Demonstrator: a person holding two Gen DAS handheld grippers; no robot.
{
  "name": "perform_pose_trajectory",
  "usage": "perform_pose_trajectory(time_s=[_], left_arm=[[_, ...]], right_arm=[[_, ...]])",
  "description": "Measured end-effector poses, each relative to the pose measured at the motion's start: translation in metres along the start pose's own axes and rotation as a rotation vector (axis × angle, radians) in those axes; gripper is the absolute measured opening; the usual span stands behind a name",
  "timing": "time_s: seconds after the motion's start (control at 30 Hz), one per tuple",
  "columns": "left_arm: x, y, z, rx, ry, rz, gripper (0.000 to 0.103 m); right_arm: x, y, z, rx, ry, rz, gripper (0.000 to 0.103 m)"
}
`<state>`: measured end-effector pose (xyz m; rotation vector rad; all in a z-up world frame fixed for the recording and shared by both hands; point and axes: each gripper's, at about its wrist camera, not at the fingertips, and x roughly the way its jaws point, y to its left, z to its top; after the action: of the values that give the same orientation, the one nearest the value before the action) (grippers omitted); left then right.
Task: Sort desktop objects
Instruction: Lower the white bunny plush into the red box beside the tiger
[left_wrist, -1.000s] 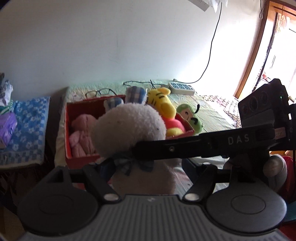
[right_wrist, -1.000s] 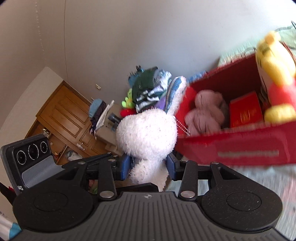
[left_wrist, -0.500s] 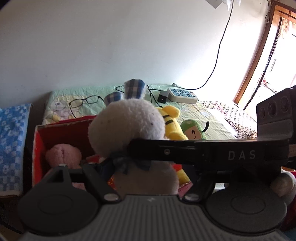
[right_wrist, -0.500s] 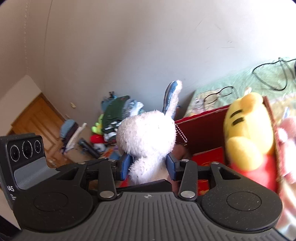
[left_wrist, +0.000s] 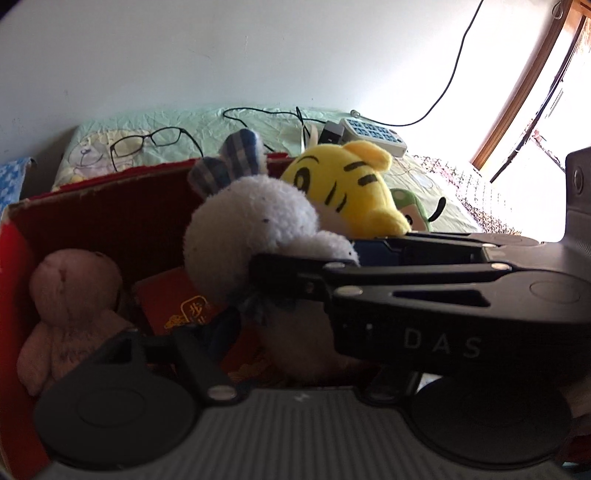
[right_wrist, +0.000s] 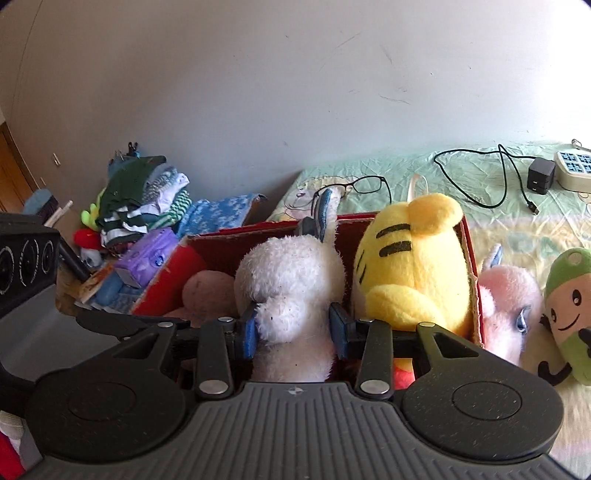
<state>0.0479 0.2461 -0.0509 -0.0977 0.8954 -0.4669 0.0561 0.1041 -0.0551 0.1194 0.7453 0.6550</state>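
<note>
My right gripper (right_wrist: 293, 328) is shut on a white plush rabbit (right_wrist: 291, 284) with blue checked ears and holds it over the red box (right_wrist: 225, 240). The rabbit also shows in the left wrist view (left_wrist: 251, 229), with the right gripper's body crossing in front of it. My left gripper (left_wrist: 288, 343) sits around the rabbit's body; its right finger is hidden. In the box lie a pink bear (left_wrist: 70, 295), a red packet (left_wrist: 177, 302) and a yellow tiger plush (right_wrist: 413, 266).
A pink plush (right_wrist: 509, 299) and a green plush (right_wrist: 569, 314) lie right of the box on the green cloth. Glasses (right_wrist: 365, 182), a black cable with charger (right_wrist: 541, 181) and a power strip (right_wrist: 574, 168) lie behind. Folded clothes (right_wrist: 144, 195) are piled at the left.
Both grippers moved with the rabbit from beside the box to over it and lower. The rabbit now hangs inside the box between the pink bear and the tiger.
</note>
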Motion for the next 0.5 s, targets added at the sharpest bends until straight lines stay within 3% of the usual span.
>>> perform_pose_trajectory(time_s=[0.23,0.5], left_arm=[[0.011,0.002,-0.002,0.025,0.045,0.029,0.071],[0.018,0.007,0.003,-0.008,0.060,-0.002,0.072]], right_arm=[[0.015,-0.001,-0.002,-0.016,0.073,-0.068,0.042],[0.005,-0.007,0.004,0.019,0.048,-0.007,0.046]])
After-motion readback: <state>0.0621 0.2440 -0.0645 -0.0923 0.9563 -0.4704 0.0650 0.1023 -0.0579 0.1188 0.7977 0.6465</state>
